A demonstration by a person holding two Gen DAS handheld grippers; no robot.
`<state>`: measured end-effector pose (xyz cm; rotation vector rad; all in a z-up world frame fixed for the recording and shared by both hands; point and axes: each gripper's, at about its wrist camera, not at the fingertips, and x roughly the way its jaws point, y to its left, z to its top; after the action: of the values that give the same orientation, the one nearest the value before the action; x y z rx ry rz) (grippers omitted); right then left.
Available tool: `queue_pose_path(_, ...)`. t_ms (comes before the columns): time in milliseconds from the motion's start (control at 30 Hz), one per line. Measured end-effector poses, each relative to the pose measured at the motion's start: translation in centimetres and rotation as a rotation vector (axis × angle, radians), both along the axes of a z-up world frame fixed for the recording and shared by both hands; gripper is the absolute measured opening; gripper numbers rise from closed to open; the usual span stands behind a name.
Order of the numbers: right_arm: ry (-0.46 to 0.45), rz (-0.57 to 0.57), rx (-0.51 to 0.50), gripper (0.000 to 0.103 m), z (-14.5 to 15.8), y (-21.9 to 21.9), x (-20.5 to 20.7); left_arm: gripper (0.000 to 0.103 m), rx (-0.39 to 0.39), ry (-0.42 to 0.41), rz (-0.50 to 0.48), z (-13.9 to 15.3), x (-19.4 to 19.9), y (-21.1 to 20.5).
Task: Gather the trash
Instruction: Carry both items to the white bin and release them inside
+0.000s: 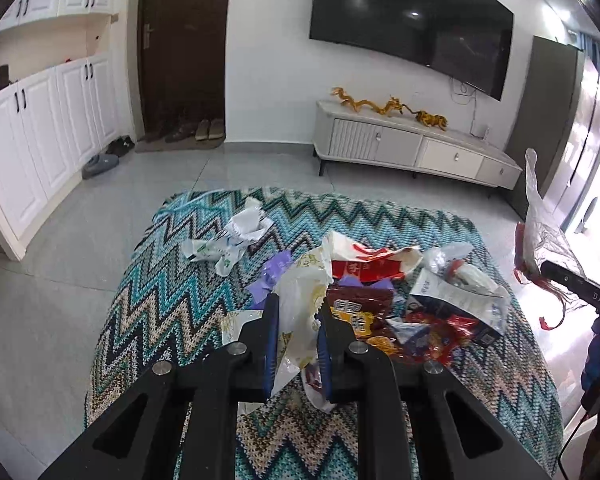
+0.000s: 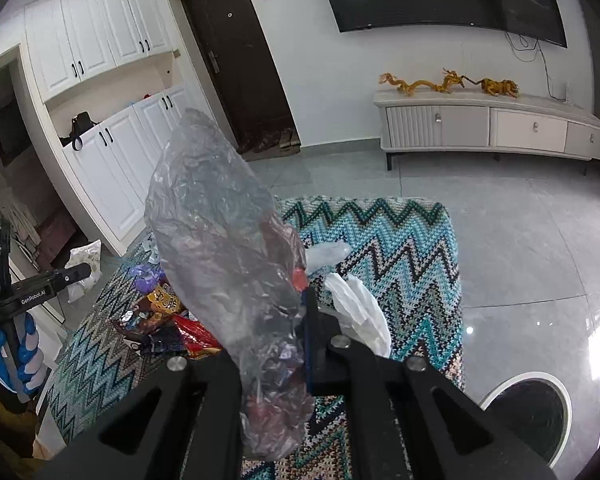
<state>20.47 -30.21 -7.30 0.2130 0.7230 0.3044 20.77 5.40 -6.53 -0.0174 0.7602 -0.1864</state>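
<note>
A zigzag-patterned cloth (image 1: 172,312) in teal, cream and black covers the low table that carries the trash. Held above its near edge, a large clear plastic bag (image 2: 220,248) with reddish scraps inside is clamped in the right gripper (image 2: 276,344), whose fingers are drawn in tight on the film. The heap of wrappers (image 1: 416,320), red, brown and silver, lies near the middle of the cloth toward its right side. At the heap's left edge stands a crumpled white and yellow bag (image 1: 300,304), pinched between the blue pads of the left gripper (image 1: 298,336), whose fingers are narrowed onto it. Crumpled white paper (image 1: 236,236) lies apart from the heap, toward the far left corner. A white tissue (image 2: 356,312) rests on the cloth just beside the right gripper's fingertip. On the floor by the table's near right corner stands a white-rimmed bin (image 2: 528,412).
</note>
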Motion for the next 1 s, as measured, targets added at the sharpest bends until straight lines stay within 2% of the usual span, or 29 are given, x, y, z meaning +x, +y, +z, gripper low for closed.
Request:
queue_pose_path(133, -0.022, -0.045, 0.004, 0.005, 1.2, -1.8, -2.5, 0.016, 0.006, -0.021, -0.080, 1.5, -1.0, -2.9)
queue_pose_path(267, -0.032, -0.122, 0.019, 0.005, 1.7, -5.2, -5.6, 0.016, 0.010, -0.031, -0.207, 2.7, -1.7, -8.2)
queue_pose_path(400, -0.021, -0.214, 0.051, 0.005, 1.1, -9.7, -8.6, 0.016, 0.013, -0.011, -0.358, 3.2, -2.3, -15.1)
queue_pose_path(533, 0.013, -0.314, 0.085, 0.005, -1.0, -15.0, -11.1, 0.016, -0.007, 0.057, -0.512, 2.5, -2.2, -23.7)
queue_pose_path(633, 0.070, -0.409, 0.128, 0.005, -4.5, -19.6, -12.0, 0.016, -0.017, 0.151, -0.616, 0.5, -1.6, -31.2)
queue_pose_path(767, 0.174, -0.516, 0.181, 0.008, -10.7, -24.4, -12.0, 0.018, 0.004, 0.248, -0.694, -2.8, -1.8, -39.0)
queue_pose_path(833, 0.238, -0.556, 0.202, 0.008, -14.3, -26.4, -11.4, 0.019, 0.012, 0.316, -0.720, -5.2, -1.3, -42.9)
queue_pose_path(1000, 0.347, -0.616, 0.254, 0.008, -21.1, -29.2, -9.7, 0.021, 0.040, 0.421, -0.721, -10.9, 0.0, -49.5)
